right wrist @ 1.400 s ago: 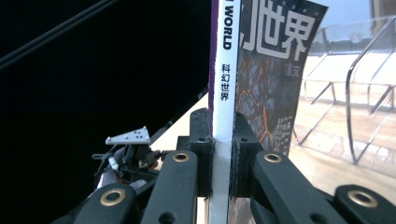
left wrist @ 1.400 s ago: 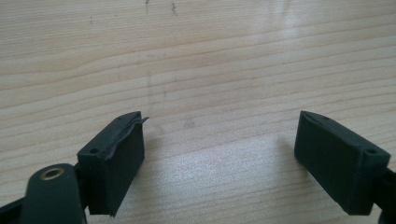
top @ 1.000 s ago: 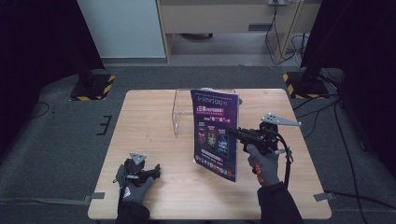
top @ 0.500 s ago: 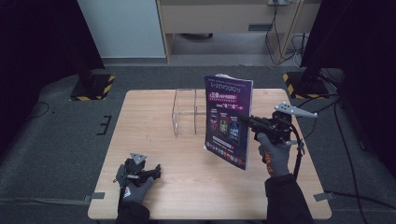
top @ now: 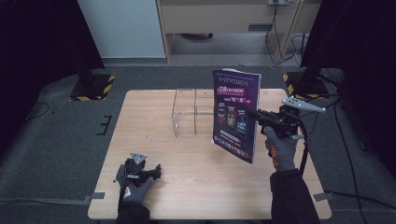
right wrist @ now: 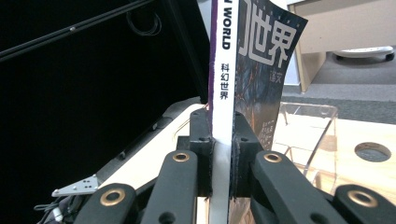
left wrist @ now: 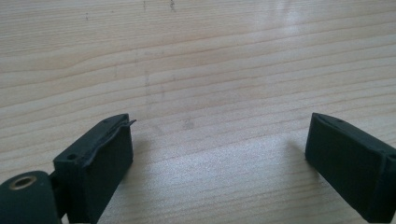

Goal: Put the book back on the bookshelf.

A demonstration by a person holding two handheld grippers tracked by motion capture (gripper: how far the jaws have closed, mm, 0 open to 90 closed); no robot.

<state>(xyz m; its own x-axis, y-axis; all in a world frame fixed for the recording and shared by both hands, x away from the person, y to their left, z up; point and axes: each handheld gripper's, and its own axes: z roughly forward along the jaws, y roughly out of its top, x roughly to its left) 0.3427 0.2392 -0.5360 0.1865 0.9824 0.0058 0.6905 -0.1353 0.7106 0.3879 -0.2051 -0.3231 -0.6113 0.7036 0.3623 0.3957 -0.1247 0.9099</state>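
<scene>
Purple magazine [top: 236, 114] held upright by its spine in the right gripper's [top: 259, 116] clenched jaws, ready for the clear rack [top: 192, 112]; left gripper [top: 152, 171] rests released on the surface [top: 205, 186].

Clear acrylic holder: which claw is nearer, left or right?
Right. The right claw holds the magazine upright just right of the clear acrylic holder. The left claw rests open on the table at the near edge, well away.

Both hands wear dark grey gloves with orange marks, and the sleeves look black, though the light is poor. The left tongs [top: 140, 169] and right tongs [top: 261, 119] are black, each topped by a grey three-cornered plate. Brass-coloured rivets dot the black linkage arms; a black cable trails from the right one.
</scene>
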